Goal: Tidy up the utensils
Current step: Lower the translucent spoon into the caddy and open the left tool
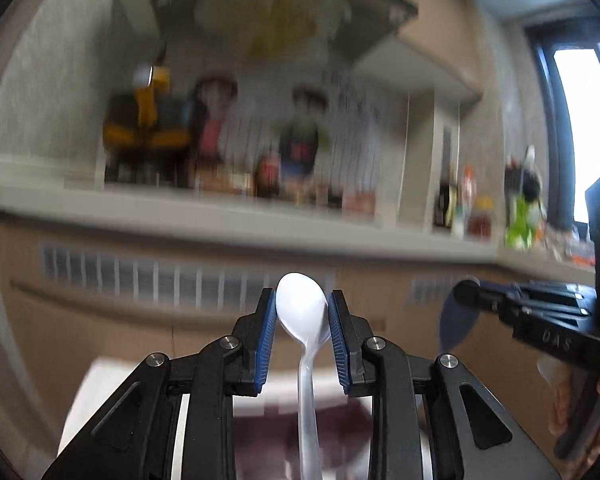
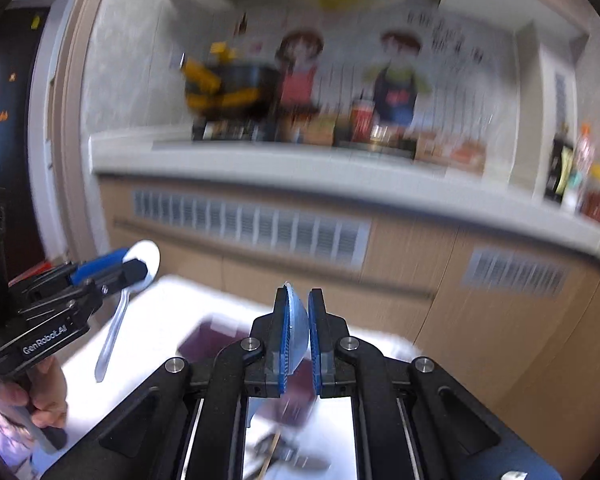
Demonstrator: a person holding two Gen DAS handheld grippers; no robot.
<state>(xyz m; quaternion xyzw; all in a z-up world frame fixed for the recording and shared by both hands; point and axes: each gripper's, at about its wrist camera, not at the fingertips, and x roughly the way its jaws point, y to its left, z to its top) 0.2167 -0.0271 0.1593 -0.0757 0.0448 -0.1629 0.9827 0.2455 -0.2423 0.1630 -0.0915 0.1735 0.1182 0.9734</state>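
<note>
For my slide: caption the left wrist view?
Left gripper clamps a white plastic spoon by its bowl, handle hanging down.

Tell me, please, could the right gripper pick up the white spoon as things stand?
Probably not. The right gripper is already shut on a blue spoon, so its fingers are full, and the white spoon is clamped by its bowl in the left gripper, held up off the table.
</note>
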